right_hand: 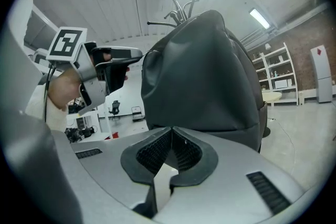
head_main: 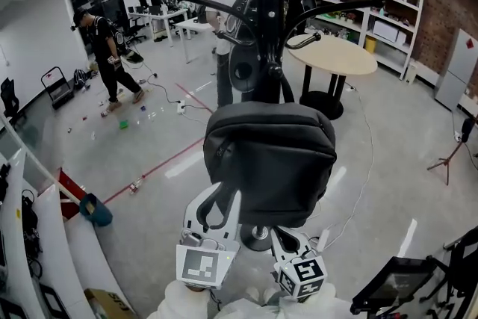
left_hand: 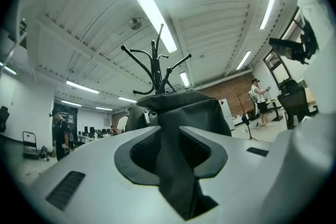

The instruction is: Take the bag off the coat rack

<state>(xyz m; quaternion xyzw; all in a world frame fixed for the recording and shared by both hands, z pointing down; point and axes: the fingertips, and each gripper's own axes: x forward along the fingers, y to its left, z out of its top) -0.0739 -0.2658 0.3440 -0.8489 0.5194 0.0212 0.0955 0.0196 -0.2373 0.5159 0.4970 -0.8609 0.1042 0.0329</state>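
Observation:
A dark grey bag [head_main: 272,153] hangs in front of the pole of the black coat rack [head_main: 267,11], whose hooks spread above it. My left gripper [head_main: 216,207] reaches up at the bag's lower left and is shut on a dark strap [left_hand: 173,165] of the bag that runs between its pads. In the left gripper view the bag [left_hand: 184,107] bulges just beyond the jaws, with the rack's hooks [left_hand: 156,65] above. My right gripper [head_main: 287,235] sits under the bag's bottom, and its jaws [right_hand: 170,134] are shut with their tips against the bag's [right_hand: 205,76] lower edge. No fabric shows between them.
A round table [head_main: 336,54] stands behind the rack on the right, with white shelves [head_main: 388,4] along the brick wall. Two people [head_main: 104,48] [head_main: 224,26] stand farther back. The rack's round base [head_main: 258,235] is on the floor between my grippers. A tripod [head_main: 448,157] stands at the right.

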